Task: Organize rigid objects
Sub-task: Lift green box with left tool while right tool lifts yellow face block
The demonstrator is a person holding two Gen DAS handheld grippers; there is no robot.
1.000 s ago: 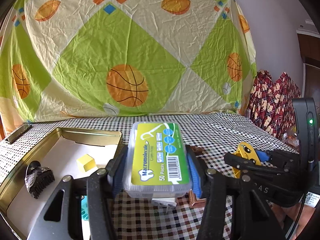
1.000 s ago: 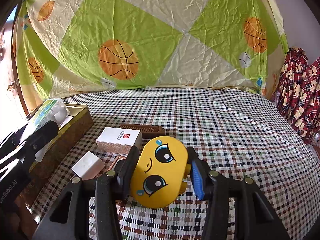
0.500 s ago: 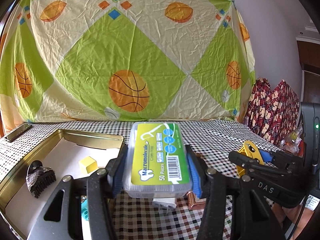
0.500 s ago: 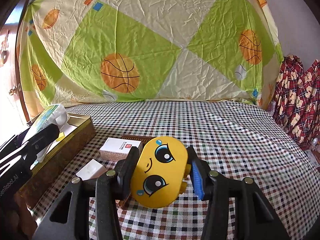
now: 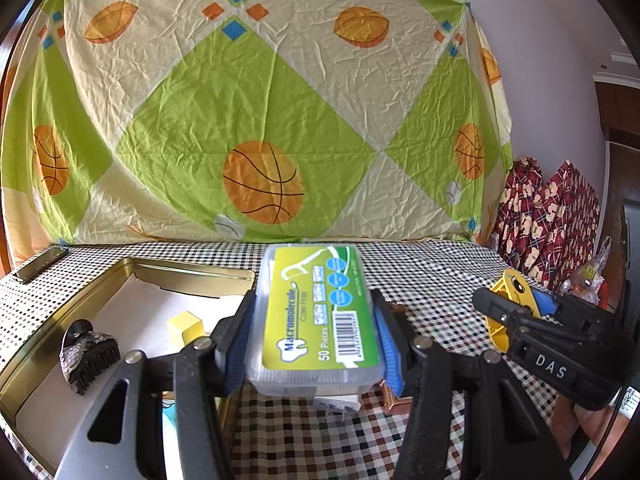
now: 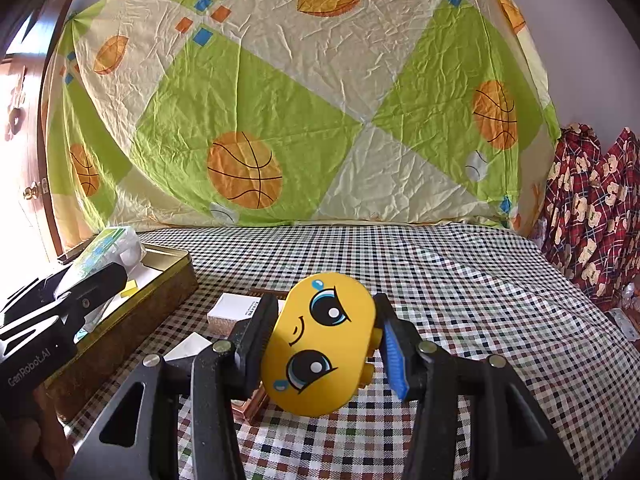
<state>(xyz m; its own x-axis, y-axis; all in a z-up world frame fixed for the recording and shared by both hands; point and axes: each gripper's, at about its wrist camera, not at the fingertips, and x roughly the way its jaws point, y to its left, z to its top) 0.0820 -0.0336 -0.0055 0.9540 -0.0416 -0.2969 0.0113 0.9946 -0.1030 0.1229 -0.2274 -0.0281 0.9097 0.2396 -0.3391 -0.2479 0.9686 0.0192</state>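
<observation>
My left gripper (image 5: 314,344) is shut on a clear dental-floss box (image 5: 316,320) with a green label, held above the table beside the gold tin tray (image 5: 192,270). The tray holds a black hair claw (image 5: 88,354) and a yellow cube (image 5: 185,326). My right gripper (image 6: 324,340) is shut on a yellow smiley-face toy (image 6: 320,340), held above the checked tablecloth. It also shows in the left wrist view (image 5: 516,304). The left gripper with its box shows in the right wrist view (image 6: 92,268).
On the cloth by the tray lie a white box (image 6: 236,312), a small white block (image 6: 188,346) and a copper-edged item (image 6: 252,404). A dark flat bar (image 5: 40,264) lies far left. A sports-print sheet (image 6: 320,100) hangs behind. Red patterned fabric (image 6: 592,208) is at right.
Both grippers have risen and tilted up a little, each keeping its object. The table and tray sit lower in both views.
</observation>
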